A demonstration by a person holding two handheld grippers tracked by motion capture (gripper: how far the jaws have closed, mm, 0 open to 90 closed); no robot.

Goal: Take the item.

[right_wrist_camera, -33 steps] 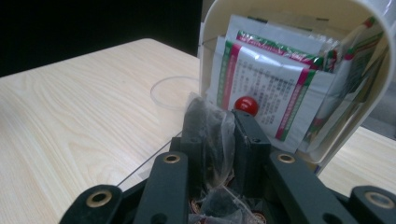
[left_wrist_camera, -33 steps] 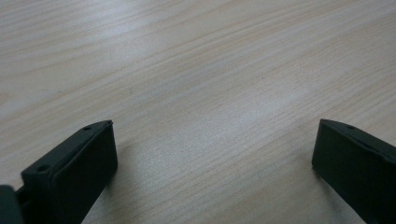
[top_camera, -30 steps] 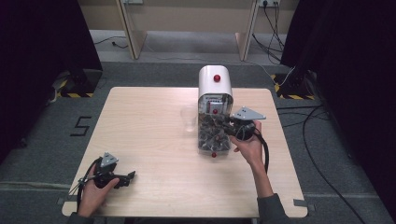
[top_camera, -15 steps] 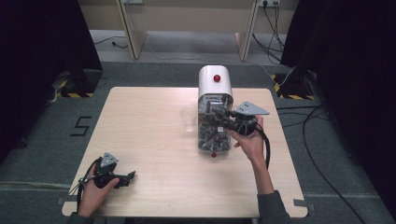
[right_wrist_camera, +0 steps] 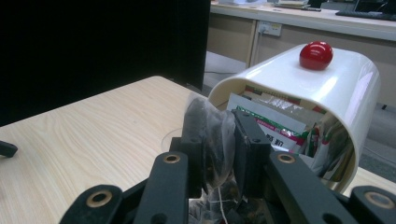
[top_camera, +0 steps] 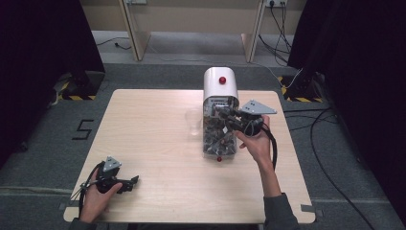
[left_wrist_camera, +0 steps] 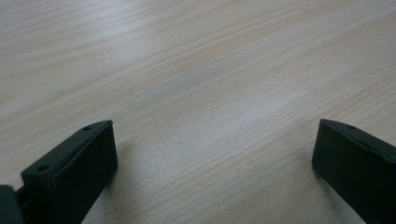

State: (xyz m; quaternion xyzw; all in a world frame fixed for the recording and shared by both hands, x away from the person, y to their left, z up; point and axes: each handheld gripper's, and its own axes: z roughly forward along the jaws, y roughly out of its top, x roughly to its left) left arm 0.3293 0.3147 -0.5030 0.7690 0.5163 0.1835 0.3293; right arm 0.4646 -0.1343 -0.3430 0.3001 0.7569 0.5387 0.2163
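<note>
right gripper (right_wrist_camera: 217,140): it's pinching a small clear packet (right_wrist_camera: 215,128) with something dark inside, jaws clamped tight on it, right of center in the high view, at the mouth of the white bin (top_camera: 220,84)

packet: it's sitting squeezed between the jaws at center of the right gripper view, standing roughly upright, long axis running up along the jaws; looks like a tea bag sachet but I can't say for sure

bin: it's lying straight ahead of the jaws, upper right in the right gripper view, with a red knob (right_wrist_camera: 316,54) on top and more packets (right_wrist_camera: 280,123) stuffed inside; in the high view the pile (top_camera: 218,139) is spilling out toward the bottom of the frame

cup (top_camera: 193,120): a clear one is standing just left of the bin in the high view, looks empty; my guess is that's where the packet is heading, so the move goes leftward

left gripper (top_camera: 125,182): it's resting on the table (top_camera: 153,143) at lower left of the high view, jaws spread wide, holding nothing, well apart from the bin

nearer hand: the right one, easily
</note>
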